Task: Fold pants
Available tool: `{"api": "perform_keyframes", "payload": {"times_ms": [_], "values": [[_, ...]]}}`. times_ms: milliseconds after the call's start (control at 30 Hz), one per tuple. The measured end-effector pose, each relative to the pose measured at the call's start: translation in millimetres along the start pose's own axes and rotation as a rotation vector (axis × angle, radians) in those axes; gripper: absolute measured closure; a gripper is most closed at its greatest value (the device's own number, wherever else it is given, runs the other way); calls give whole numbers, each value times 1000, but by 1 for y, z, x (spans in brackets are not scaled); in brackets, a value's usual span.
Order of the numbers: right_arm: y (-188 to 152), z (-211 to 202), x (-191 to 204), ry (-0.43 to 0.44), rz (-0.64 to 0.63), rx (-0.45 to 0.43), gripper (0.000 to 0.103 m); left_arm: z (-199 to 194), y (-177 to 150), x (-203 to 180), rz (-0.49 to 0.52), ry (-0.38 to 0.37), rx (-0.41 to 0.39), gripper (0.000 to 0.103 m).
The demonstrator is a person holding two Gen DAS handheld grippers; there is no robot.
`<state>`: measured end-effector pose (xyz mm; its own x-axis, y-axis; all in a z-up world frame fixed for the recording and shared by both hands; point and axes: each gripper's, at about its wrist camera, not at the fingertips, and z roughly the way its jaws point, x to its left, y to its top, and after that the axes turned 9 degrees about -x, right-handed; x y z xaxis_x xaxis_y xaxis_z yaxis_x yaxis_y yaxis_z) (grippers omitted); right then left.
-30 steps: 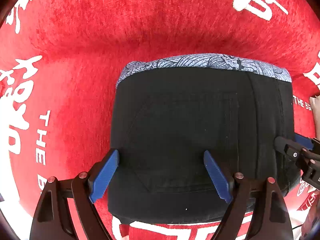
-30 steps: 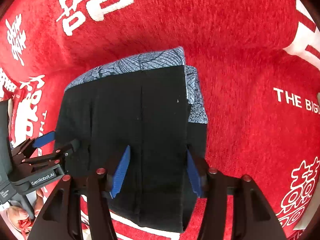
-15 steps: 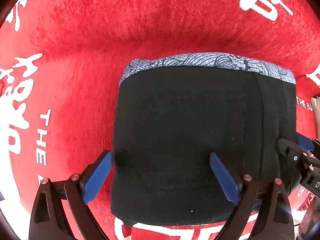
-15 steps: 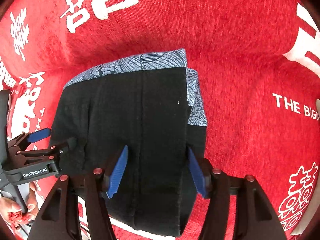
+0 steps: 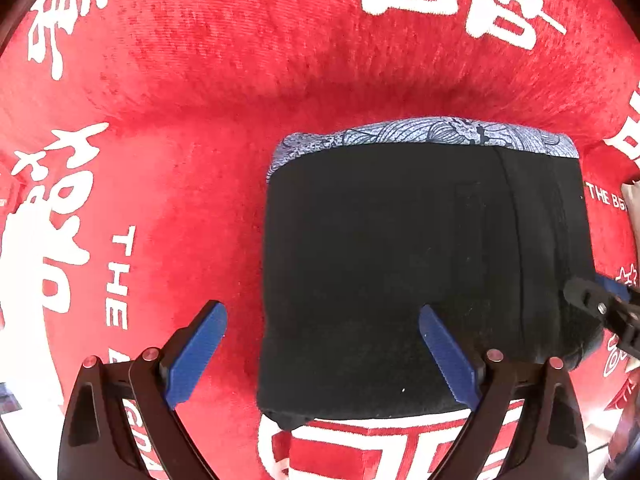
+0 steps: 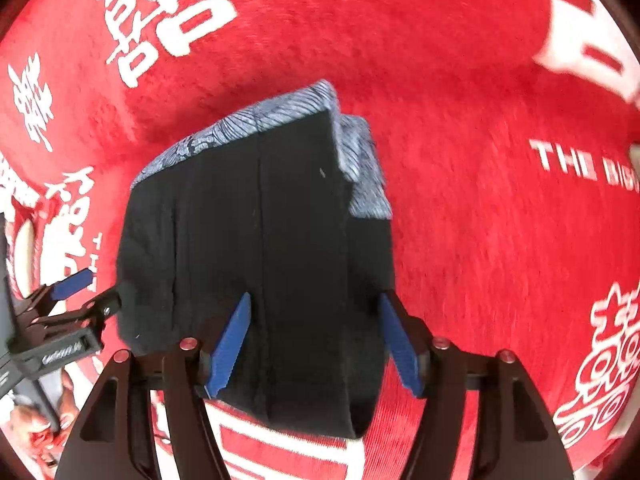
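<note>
The black pants [image 5: 420,264] lie folded into a compact rectangle on the red cloth, with a blue-grey patterned lining showing along the far edge [image 5: 432,136]. My left gripper [image 5: 320,344] is open and empty, its blue pads straddling the bundle's near left corner. In the right wrist view the folded pants [image 6: 272,248] sit under my right gripper [image 6: 316,344], which is open above the bundle's near edge. Each gripper shows in the other's view: the right one at the right edge [image 5: 600,304], the left one at the left [image 6: 76,296].
A red plush cloth [image 5: 200,100] with large white characters and lettering covers the whole surface around the pants. The person's hand on the left gripper's handle shows at the lower left of the right wrist view [image 6: 40,424].
Both grippers have pulled back and away from the bundle. The left gripper has shifted left, so its left pad is now over red cloth. The right gripper's jaws have opened wider. The pants stay put.
</note>
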<state>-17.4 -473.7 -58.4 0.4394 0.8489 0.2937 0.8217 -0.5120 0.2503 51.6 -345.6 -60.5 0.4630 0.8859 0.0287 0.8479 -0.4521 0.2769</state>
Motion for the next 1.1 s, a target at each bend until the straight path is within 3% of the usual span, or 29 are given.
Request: {"api": "perform_keyframes", "payload": {"times_ms": [133, 333, 433, 533, 833, 967, 1100], "values": [[-14, -16, -8, -11, -3, 0, 34, -6, 1, 11, -12, 7, -20, 5], [-21, -25, -27, 42, 73, -6, 34, 0, 1, 30, -67, -13, -5, 5], [-15, -26, -40, 166, 134, -13, 33, 6, 6, 40, -79, -111, 17, 5], [-1, -9, -54, 289, 175, 13, 21, 23, 14, 50, -77, -226, 57, 5], [20, 58, -87, 582, 243, 140, 21, 68, 21, 73, -97, -431, 137, 5], [24, 66, -80, 649, 213, 137, 19, 82, 19, 76, -108, -479, 160, 5], [30, 70, -67, 640, 177, 162, 20, 92, 20, 72, -131, -510, 167, 5]]}}
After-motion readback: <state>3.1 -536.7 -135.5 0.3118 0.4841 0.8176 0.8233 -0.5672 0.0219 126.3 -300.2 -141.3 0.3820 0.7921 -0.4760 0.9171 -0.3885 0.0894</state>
